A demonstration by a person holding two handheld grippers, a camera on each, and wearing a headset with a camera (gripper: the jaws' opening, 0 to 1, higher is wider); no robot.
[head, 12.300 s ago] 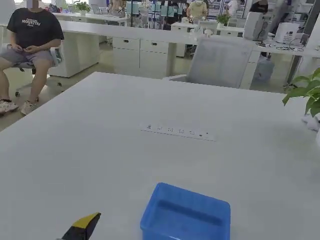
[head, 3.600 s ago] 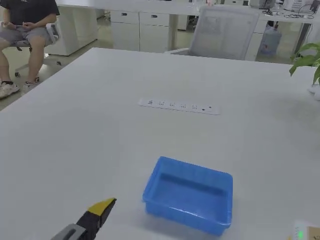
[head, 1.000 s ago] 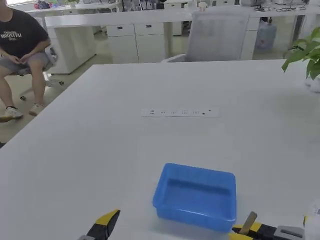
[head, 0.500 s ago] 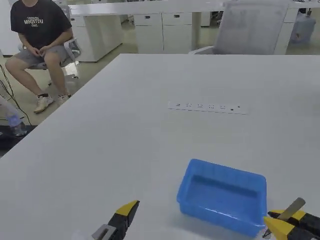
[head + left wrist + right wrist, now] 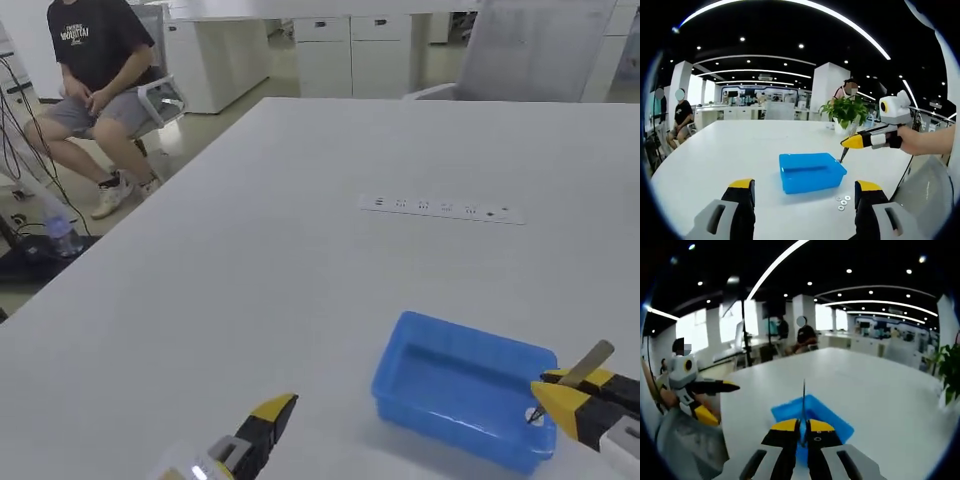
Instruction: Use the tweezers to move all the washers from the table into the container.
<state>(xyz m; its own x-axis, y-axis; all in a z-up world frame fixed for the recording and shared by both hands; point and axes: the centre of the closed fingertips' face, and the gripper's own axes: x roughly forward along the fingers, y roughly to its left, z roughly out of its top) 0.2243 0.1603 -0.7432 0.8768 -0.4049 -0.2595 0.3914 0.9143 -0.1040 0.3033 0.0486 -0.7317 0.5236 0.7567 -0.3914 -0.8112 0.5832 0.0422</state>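
1. The right gripper (image 5: pixel 803 426) has its jaws pinched narrow on the tweezers (image 5: pixel 803 400). Their long axis runs straight ahead, with the tip over the rim of the blue container (image 5: pixel 811 172).
2. The washers (image 5: pixel 842 202) lie on the worktop (image 5: pixel 715 155) just beside the container, back from the tip towards the person.
3. The left gripper (image 5: pixel 805 186) has its jaws wide and holds nothing.

Washers (image 5: pixel 842 202) too small to count, tweezers (image 5: pixel 803 400) tip perhaps blurred, left tongs (image 5: pixel 268 420) cropped
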